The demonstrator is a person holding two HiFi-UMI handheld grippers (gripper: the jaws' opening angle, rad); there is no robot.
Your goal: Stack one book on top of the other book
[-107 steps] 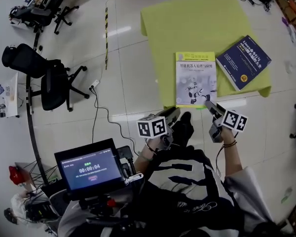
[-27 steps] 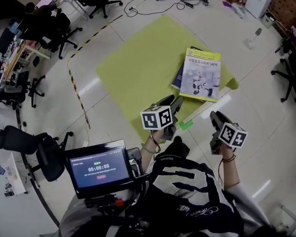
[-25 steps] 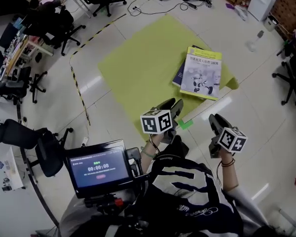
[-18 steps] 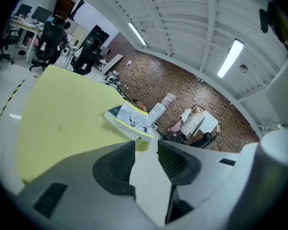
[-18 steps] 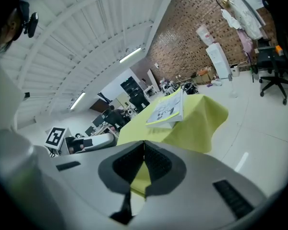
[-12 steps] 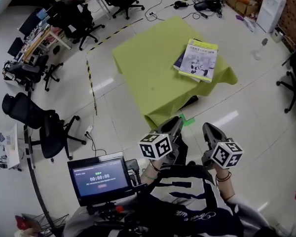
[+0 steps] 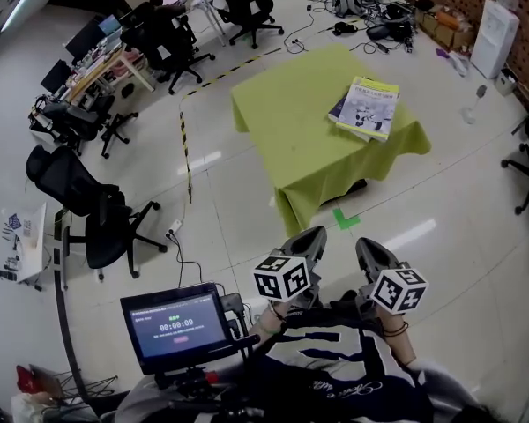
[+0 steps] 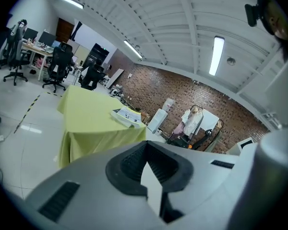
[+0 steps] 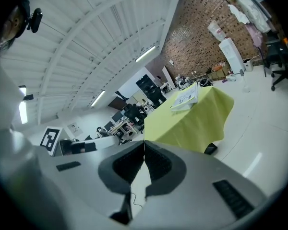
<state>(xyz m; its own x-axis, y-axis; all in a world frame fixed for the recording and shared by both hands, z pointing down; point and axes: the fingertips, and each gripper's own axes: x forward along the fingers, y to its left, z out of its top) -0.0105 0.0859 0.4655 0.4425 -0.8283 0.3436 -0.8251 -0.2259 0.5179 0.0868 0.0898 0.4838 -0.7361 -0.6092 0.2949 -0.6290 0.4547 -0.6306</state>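
Observation:
On the far right part of the yellow-green table (image 7: 309,122) lie the two books: the white-and-yellow book (image 7: 368,106) sits on top of the blue book (image 7: 339,108), whose edge shows at its left. The stack also shows small as a book stack (image 8: 126,116) in the left gripper view and as a book stack (image 9: 185,98) in the right gripper view. My left gripper (image 7: 315,238) and right gripper (image 7: 362,246) are held close to my body, far back from the table, side by side. Both are shut and hold nothing.
Black office chairs (image 7: 97,214) stand at the left, with desks and more chairs (image 7: 163,33) behind. Yellow-black tape (image 7: 187,152) runs across the floor left of the table. A green mark (image 7: 346,218) lies by the table's near corner. A screen (image 7: 176,326) sits at my lower left.
Both grippers have drawn back from the table toward my body and risen, and their jaws have come together. The table with the stacked books now lies much farther off.

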